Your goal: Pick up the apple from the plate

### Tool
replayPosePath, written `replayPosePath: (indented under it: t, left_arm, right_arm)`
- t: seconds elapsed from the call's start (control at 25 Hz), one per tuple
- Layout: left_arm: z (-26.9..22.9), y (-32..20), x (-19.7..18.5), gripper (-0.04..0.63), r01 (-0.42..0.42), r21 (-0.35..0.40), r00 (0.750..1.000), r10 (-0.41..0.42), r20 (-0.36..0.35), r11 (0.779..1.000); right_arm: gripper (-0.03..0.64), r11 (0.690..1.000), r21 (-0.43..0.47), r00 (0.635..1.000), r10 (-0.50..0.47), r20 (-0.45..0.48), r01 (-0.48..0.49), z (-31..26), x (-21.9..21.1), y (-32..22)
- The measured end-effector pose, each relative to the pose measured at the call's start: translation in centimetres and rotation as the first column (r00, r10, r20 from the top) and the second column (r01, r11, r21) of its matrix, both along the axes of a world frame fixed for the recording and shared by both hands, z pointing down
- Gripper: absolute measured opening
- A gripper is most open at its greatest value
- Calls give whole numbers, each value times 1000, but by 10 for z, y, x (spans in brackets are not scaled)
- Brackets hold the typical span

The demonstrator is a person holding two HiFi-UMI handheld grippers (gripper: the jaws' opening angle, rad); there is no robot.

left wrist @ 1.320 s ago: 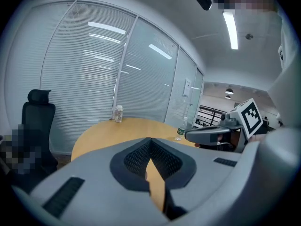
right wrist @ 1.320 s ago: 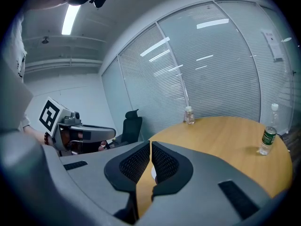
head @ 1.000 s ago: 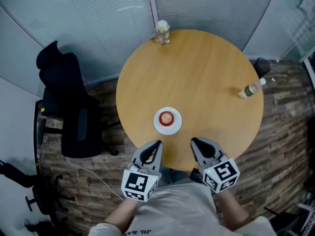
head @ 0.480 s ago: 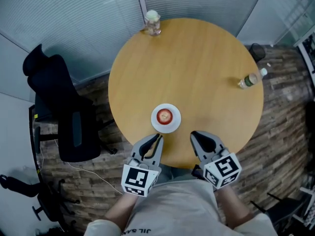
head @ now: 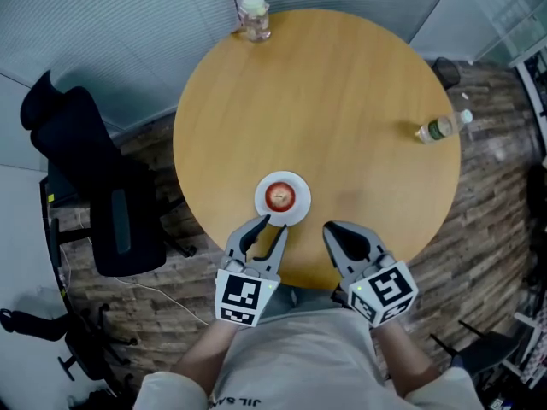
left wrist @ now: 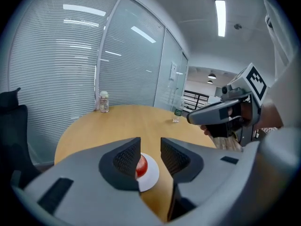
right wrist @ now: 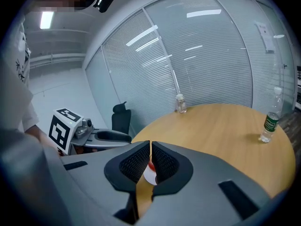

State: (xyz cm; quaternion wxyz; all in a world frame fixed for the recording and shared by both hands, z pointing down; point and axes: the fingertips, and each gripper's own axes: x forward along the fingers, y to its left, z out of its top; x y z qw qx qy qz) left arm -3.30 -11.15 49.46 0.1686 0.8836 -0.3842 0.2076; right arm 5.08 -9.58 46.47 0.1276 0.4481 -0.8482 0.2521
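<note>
Apple [head: 279, 196] on white plate [head: 297, 213]

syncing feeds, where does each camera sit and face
Head view: on the person's head, looking steeply down at the table; left claw, right claw and shirt show.
Left gripper view: on the left claw, facing along its opening jaws to the apple ahead, not between them; right claw shows.
Right gripper view: on the right claw, facing over the table past shut jaws; left claw shows.
Shared: both gripper views show the jar.
</note>
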Motion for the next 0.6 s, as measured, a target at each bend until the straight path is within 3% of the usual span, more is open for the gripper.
replayPosePath:
  t: [0.6]
  left_arm:
    - [84,-25,3,330,-48,-144,989,67,130,988]
  right_arm:
    - [35,996,-84,1000,3,-3,-3,27,-3,-3]
